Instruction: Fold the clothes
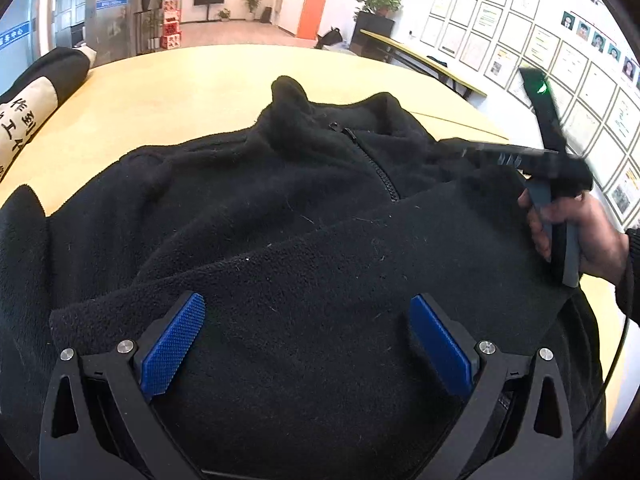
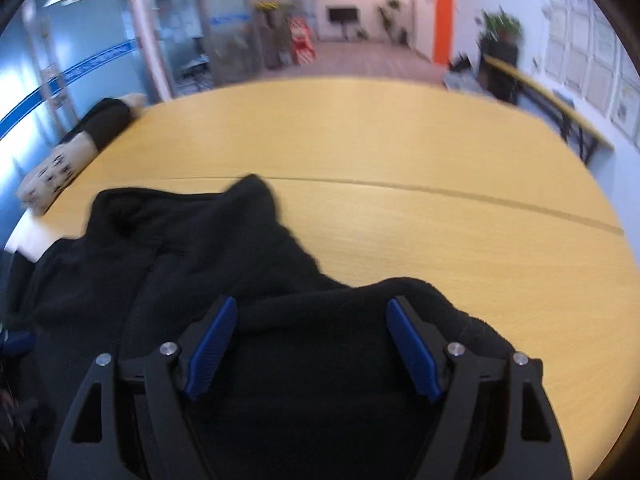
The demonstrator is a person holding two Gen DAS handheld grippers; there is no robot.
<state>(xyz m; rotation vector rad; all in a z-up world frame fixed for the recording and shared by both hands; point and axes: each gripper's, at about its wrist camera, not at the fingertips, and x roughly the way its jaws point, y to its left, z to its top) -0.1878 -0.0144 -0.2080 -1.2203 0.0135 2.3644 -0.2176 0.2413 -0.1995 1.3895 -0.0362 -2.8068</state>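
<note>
a light wooden table (image 1: pixel 208 80) spreads ahead of the claw; a rolled black-and-cream cloth with printed characters (image 1: pixel 36 92) lies far left on it.

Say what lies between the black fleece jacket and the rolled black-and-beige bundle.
Only bare tabletop lies between the jacket and the bundle, in the left wrist view.

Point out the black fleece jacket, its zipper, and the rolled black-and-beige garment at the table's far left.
black fleece jacket (image 1: pixel 320 280): left wrist view, on the folded-over front panel.
zipper (image 1: pixel 374 160): left wrist view, on the teeth below the collar.
rolled black-and-beige garment (image 2: pixel 60 168): right wrist view, on its beige printed section.
</note>
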